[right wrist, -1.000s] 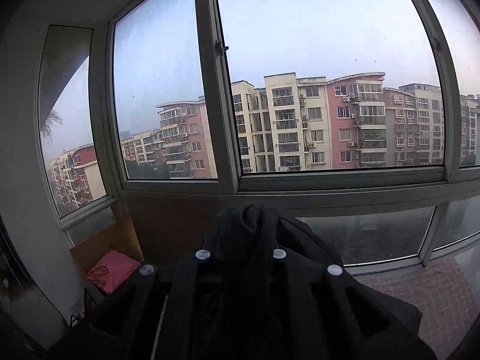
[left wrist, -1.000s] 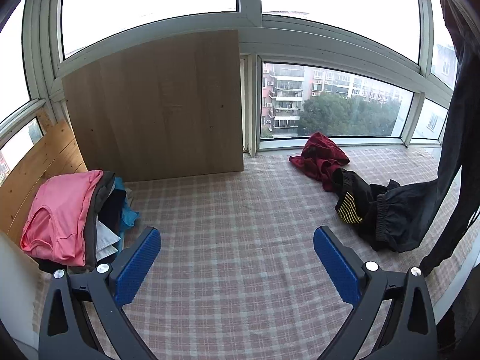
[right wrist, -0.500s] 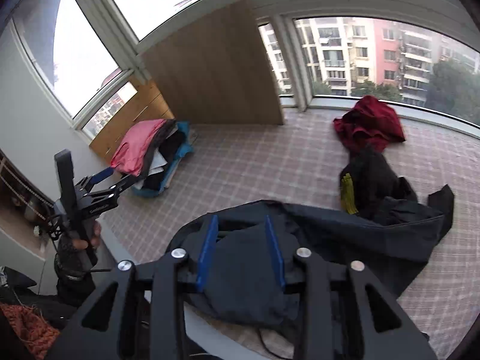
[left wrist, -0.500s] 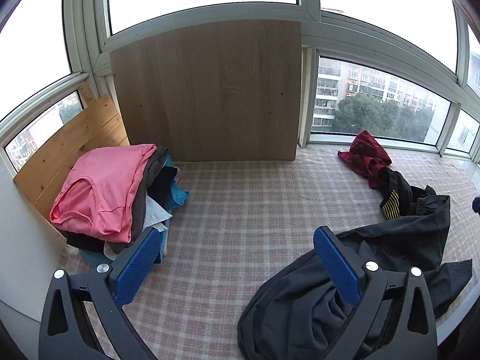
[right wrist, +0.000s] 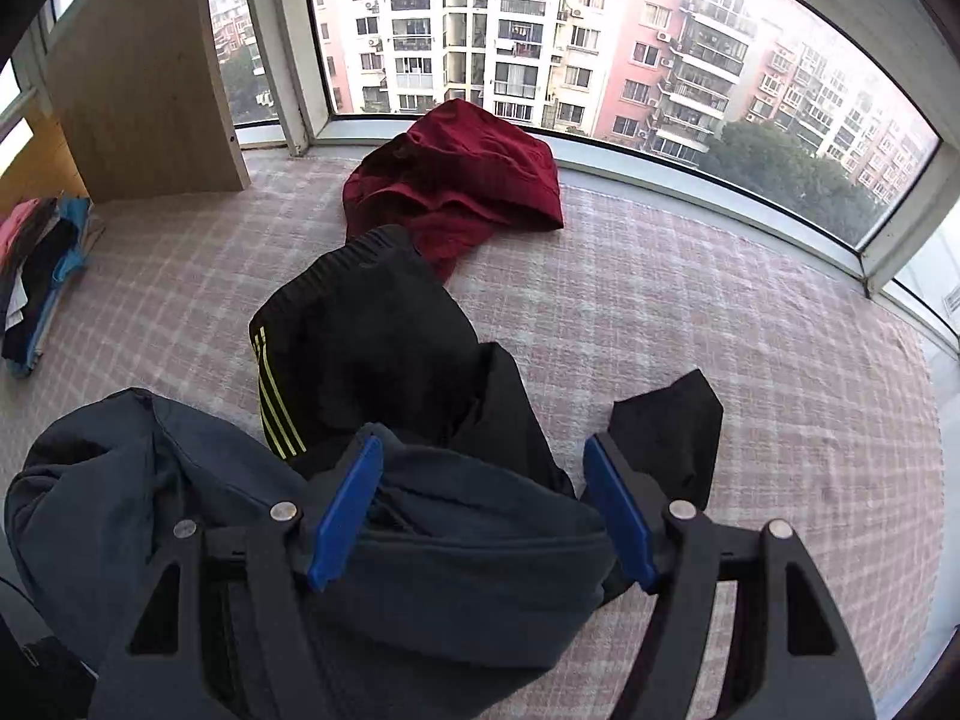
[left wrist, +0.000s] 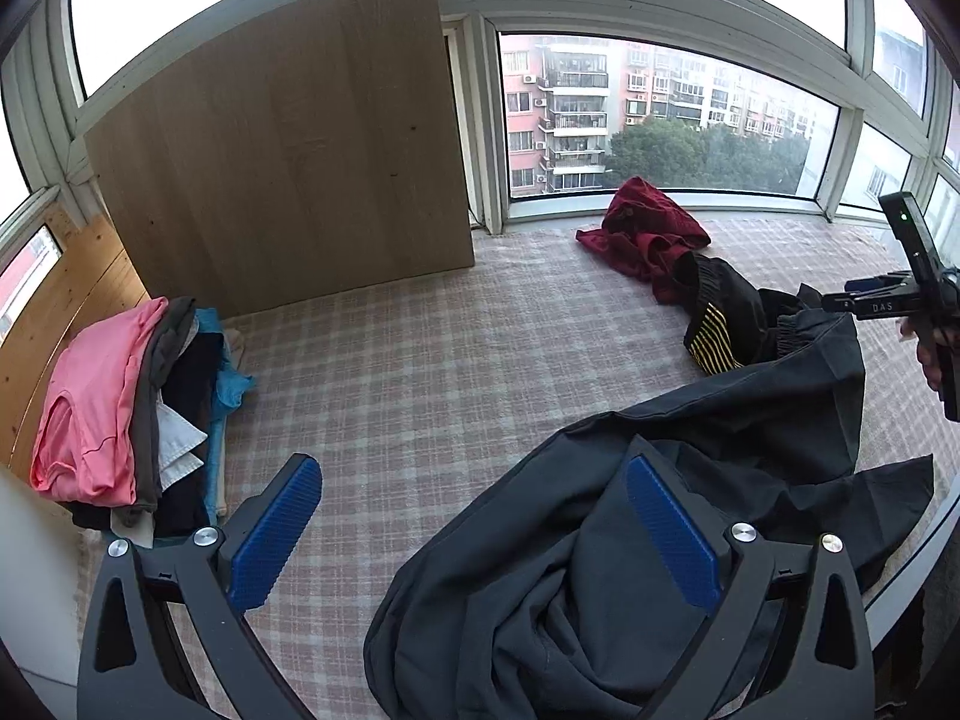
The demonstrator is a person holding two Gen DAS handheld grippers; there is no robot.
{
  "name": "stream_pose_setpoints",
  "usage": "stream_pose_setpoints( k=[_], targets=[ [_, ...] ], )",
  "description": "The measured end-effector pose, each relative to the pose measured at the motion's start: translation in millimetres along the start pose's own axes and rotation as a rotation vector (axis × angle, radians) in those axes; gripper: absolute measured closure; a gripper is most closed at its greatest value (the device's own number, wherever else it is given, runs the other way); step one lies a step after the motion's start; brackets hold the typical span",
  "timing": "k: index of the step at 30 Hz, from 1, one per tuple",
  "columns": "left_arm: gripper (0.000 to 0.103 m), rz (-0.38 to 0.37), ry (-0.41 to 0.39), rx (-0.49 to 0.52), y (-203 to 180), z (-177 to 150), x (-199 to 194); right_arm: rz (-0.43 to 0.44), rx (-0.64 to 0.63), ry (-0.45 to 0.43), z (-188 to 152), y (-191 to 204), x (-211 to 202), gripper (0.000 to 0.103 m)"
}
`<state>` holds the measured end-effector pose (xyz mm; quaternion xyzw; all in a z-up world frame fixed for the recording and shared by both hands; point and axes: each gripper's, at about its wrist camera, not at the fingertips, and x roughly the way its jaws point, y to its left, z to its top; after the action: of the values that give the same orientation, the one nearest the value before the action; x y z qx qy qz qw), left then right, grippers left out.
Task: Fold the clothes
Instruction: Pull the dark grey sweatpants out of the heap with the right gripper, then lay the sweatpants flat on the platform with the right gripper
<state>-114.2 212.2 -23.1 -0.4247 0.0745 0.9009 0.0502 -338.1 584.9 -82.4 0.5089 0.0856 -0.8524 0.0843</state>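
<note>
A dark grey garment [left wrist: 630, 516] lies crumpled on the checked cloth surface [left wrist: 420, 372], at the near right in the left wrist view. My left gripper [left wrist: 474, 534] is open, its right finger over the garment's edge. My right gripper [right wrist: 486, 516] is open, with the garment's grey fabric [right wrist: 468, 564] bunched between its blue pads [right wrist: 348, 516]. The right gripper also shows at the far right of the left wrist view [left wrist: 882, 300]. Black shorts with yellow stripes [right wrist: 360, 336] and a dark red garment [right wrist: 462, 186] lie beyond.
A stack of folded clothes topped by a pink one [left wrist: 96, 396] sits at the left by a wooden panel [left wrist: 288, 138]. Large windows [right wrist: 600, 48] ring the surface. The surface's near edge [left wrist: 924, 546] runs at the right.
The dark garment came down from hanging in the air onto the surface. My right gripper swung down from the window and opened, letting go of the fabric. My left gripper stayed open.
</note>
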Motion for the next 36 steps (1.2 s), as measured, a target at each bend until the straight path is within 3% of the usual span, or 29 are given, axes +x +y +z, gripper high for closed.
stream_pose_setpoints(
  k=[2,4,9,10,11,12,14,18,21,26,28,31,36],
  targets=[
    [0.001,0.01,0.011,0.004,-3.7,0.3,3.0,0.002,-0.048,0.033,20.4,6.3,19.9,0.034],
    [0.001,0.018,0.021,0.003,-5.4,0.1,5.4,0.028,-0.076,0.122,30.9,7.7,51.2,0.034],
    [0.001,0.051,0.038,-0.024,1.7,-5.2,6.8,0.056,-0.023,0.366,22.0,-9.5,130.0,0.034],
    [0.001,0.058,0.043,-0.031,3.8,-6.5,8.0,0.081,0.006,0.395,18.9,-12.4,141.2,0.04],
    [0.001,0.064,0.051,-0.04,5.9,-7.4,10.1,0.145,0.047,0.397,15.8,-12.5,145.5,0.077],
    [0.001,0.069,0.06,-0.048,7.9,-8.1,12.6,0.178,0.061,0.387,14.5,-10.7,146.1,0.083],
    [0.001,0.079,0.075,-0.058,10.7,-8.2,16.6,0.139,0.005,0.322,19.7,-2.6,131.1,0.094],
    [0.001,0.083,0.074,-0.049,8.7,-4.5,18.6,0.135,0.111,0.107,58.3,-30.2,63.0,0.094],
    [0.001,0.079,0.07,-0.038,5.1,-0.4,19.8,0.06,0.135,-0.111,98.9,-52.0,-12.3,0.094],
    [0.001,0.076,0.078,-0.034,3.4,1.6,25.8,-0.092,0.182,-0.331,146.9,-74.8,-103.9,0.094],
    [0.001,0.075,0.08,-0.037,4.9,0.7,26.6,-0.089,0.166,-0.3,138.4,-72.1,-100.2,0.089],
    [0.001,0.074,0.08,-0.049,10.5,-2.5,25.0,-0.085,0.141,-0.253,125.8,-68.0,-94.5,0.048],
    [0.001,0.1,0.089,-0.065,32.1,-17.0,17.3,-0.078,0.101,-0.174,104.7,-61.2,-85.2,0.047]
  ],
)
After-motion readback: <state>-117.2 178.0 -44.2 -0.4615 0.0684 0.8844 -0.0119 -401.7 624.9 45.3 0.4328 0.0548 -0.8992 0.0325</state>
